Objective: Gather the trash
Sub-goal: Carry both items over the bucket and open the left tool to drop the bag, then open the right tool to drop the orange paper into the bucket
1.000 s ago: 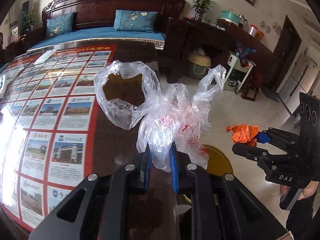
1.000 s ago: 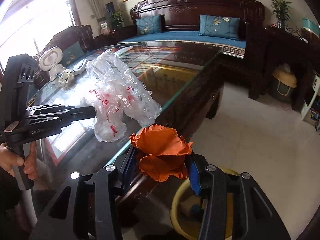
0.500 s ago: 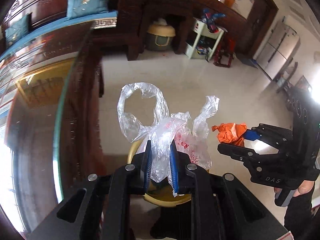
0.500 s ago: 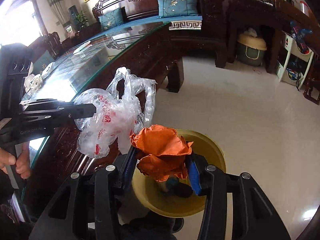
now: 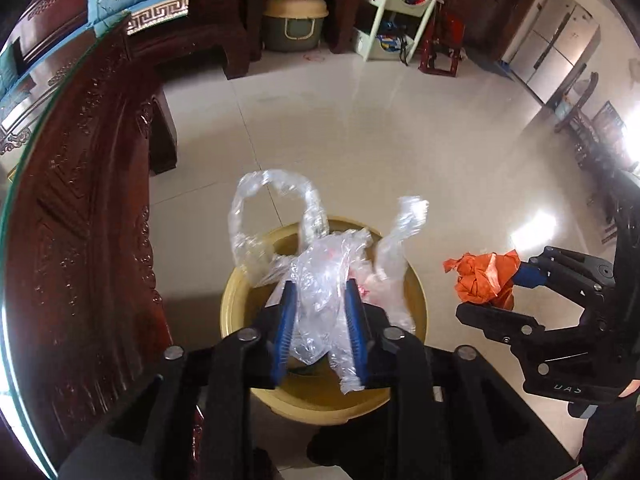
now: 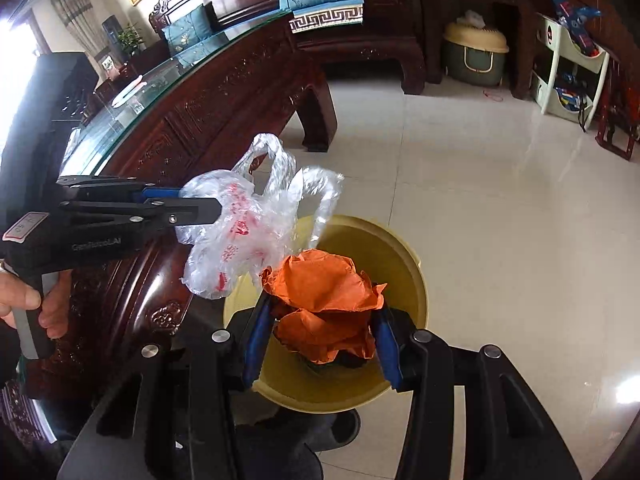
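Plastic bag (image 5: 320, 276), featherlight, limp and slippery, hangs over the yellow bin (image 5: 236, 300); our left gripper (image 5: 320, 312) fingers are parting around it. At 3 o'clock, our right gripper (image 6: 320, 334) clamps crumpled orange paper (image 6: 324, 292), best pinched mid-wad.

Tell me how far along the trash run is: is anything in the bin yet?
Done: both pieces are carried off the table and sit over the yellow bin on the floor. In hand: the left hand-held gripper is opening, with the clear plastic bag between its jaws; the right hand-held gripper grips the crumpled orange paper. Left: drop both. Something dark lies in the bin; I can't identify it.
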Demonstrator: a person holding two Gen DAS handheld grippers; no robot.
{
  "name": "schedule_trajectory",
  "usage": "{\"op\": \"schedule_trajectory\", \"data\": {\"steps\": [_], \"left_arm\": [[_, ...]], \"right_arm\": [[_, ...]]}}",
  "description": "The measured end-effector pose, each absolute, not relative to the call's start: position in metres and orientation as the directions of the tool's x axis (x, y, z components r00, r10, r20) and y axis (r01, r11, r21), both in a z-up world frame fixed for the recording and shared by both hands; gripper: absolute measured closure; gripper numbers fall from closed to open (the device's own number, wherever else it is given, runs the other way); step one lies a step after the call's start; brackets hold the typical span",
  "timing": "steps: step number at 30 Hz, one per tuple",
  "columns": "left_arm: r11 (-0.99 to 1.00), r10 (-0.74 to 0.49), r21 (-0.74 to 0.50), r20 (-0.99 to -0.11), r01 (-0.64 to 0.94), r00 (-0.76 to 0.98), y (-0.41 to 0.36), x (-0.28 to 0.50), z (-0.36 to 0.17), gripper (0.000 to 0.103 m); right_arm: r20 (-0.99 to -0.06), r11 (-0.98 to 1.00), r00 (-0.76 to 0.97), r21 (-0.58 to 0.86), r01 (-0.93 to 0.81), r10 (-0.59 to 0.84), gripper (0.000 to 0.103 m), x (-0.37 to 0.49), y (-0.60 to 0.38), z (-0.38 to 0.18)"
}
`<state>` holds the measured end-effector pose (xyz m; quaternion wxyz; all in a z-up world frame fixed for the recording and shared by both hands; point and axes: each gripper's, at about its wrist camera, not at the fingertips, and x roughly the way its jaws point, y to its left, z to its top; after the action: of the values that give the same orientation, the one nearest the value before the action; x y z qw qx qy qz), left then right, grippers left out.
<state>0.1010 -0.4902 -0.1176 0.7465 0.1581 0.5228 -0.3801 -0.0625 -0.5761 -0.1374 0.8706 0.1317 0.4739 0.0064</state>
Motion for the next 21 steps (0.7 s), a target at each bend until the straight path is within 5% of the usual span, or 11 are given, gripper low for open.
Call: {"op": "schedule_trajectory", "data": {"steps": [2,21], "left_arm": [[0.664,-0.391,-0.156,-0.906,0.731,0.162,-0.492,0.102,-0.122,0.058],[0.696,-0.364,-0.142,-0.915,0.704,0.176,-0.47,0.102,-0.127,0.055]], "right_arm": [[-0.826,0.963,0.546,0.243,0.119,0.141,0.058,-0.06,-0.58,-0.142],[-0.843,0.963,0.507,0.255,0.083,0.179,0.057,-0.042,-0.574,-0.157]]}}
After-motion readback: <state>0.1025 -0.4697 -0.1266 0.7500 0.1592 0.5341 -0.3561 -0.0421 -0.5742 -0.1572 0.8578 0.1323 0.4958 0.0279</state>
